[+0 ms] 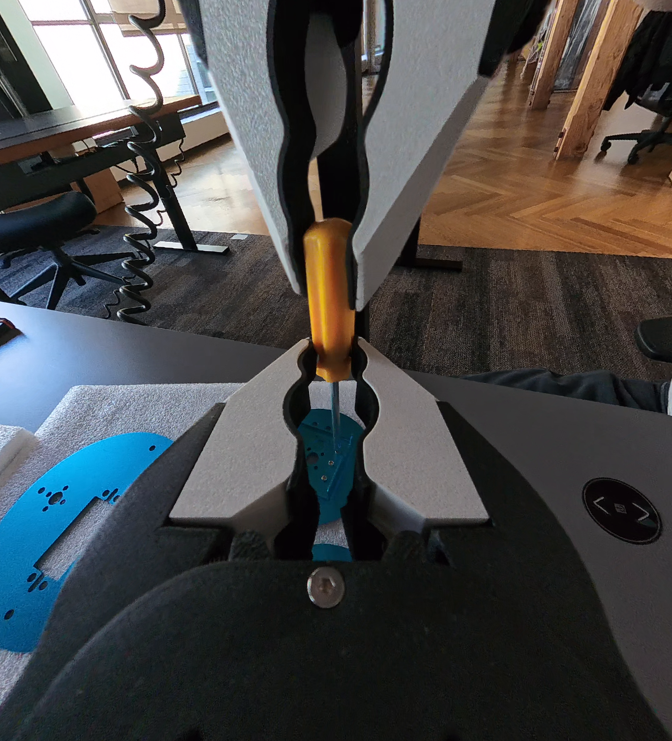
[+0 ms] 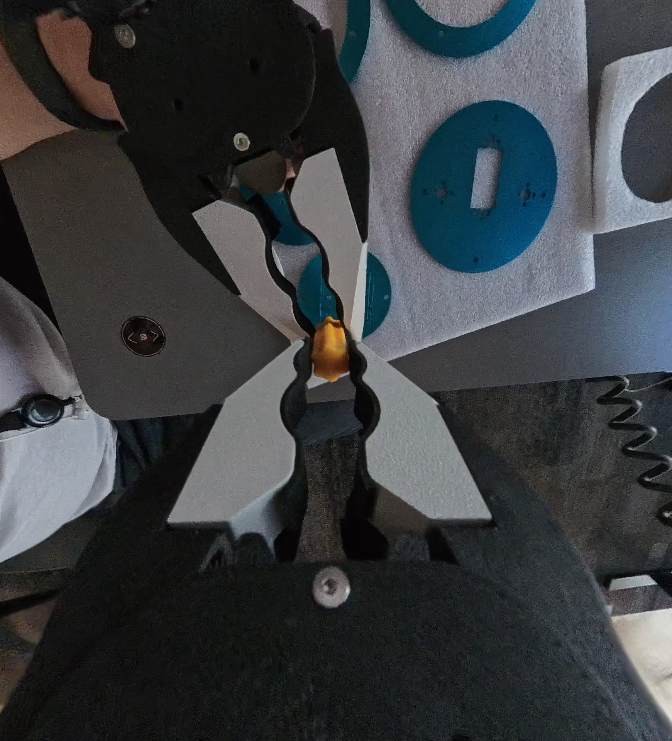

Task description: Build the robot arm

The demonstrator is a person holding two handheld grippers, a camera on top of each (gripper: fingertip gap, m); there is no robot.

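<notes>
Screwdriver (image 1: 329,304) upright, tip on small blue plate (image 1: 328,461) atop foam pad (image 2: 466,304); pinched by left gripper (image 1: 333,353) low, right gripper (image 2: 329,353) high.

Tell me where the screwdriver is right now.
The orange-handled screwdriver stands upright mid-frame in both wrist views, clamped by the left gripper low on its handle and the right gripper higher, tip on the small blue plate.

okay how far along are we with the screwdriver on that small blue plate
Done: two screws sit in the small blue plate. In hand: both grippers, left and right, clamp the orange screwdriver, tip at another hole. Left: other holes look empty; the larger blue plate lies untouched.
</notes>
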